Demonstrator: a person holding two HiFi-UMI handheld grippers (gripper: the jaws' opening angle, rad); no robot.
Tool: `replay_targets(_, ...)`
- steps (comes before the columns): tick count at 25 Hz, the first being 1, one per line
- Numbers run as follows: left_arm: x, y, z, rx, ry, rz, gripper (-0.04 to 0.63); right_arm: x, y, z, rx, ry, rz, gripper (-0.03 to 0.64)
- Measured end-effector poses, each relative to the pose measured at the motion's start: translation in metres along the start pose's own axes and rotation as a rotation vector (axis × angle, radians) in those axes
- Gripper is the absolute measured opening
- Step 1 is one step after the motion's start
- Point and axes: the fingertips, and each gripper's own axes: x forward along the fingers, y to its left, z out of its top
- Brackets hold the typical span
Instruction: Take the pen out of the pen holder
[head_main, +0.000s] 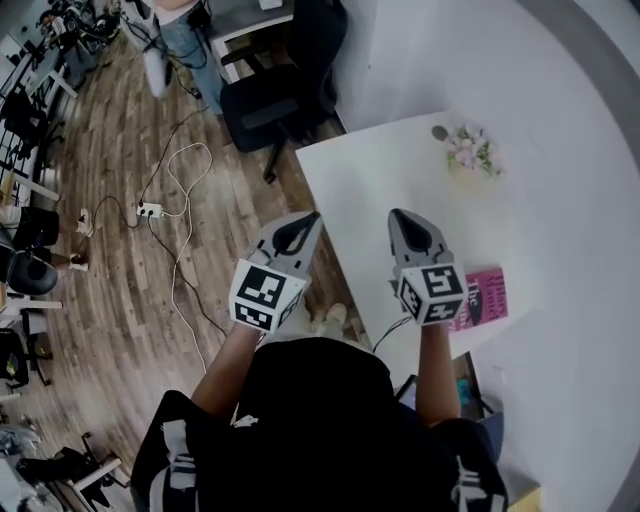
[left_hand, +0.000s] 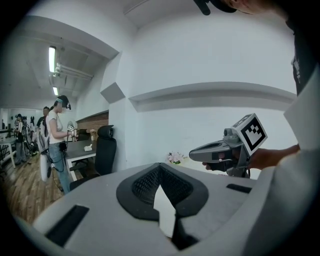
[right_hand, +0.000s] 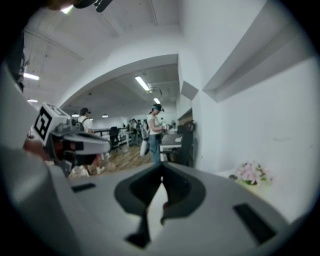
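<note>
I cannot make out a pen or a pen holder in any view. My left gripper (head_main: 306, 222) hangs over the near left edge of the white table (head_main: 360, 190). Its jaws meet at the tips and nothing is between them (left_hand: 160, 167). My right gripper (head_main: 399, 218) is level with it over the table, a short way to the right, also shut and empty (right_hand: 162, 169). Each gripper shows in the other's view, the right gripper (left_hand: 196, 152) and the left gripper (right_hand: 104, 145). A small dark round thing (head_main: 439, 132) sits at the table's far corner beside a bunch of pink flowers (head_main: 470, 150).
A pink book (head_main: 486, 297) lies on the table just right of my right gripper. A black office chair (head_main: 275, 105) stands past the table's far left corner. Cables and a power strip (head_main: 150, 210) lie on the wood floor. A person (left_hand: 56, 137) stands by a desk further off.
</note>
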Motion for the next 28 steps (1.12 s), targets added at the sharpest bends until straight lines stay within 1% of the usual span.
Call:
replay_targets(4,0.023,-0.006,0.000,0.002,0.006,-0.064,0.018,-0.002,-0.014,-0.012,0.019,0.043,-0.042,0.034)
replay_targets(11,0.065,-0.012,0.000,0.012,0.030,-0.214,0.018,-0.003,-0.040,-0.036,0.076,0.123,-0.163,0.034)
replay_targets(20,0.113,-0.026,-0.005,0.033,0.080,-0.426,0.018,-0.005,-0.063,-0.081,0.157,0.284,-0.300,0.034)
replay_targets(24,0.127,-0.039,-0.012,0.038,0.105,-0.520,0.018,-0.012,-0.070,-0.105,0.166,0.379,-0.365,0.035)
replay_targets(28,0.139,-0.049,-0.025,0.034,0.137,-0.591,0.018,-0.015,-0.081,-0.135,0.174,0.479,-0.415,0.035)
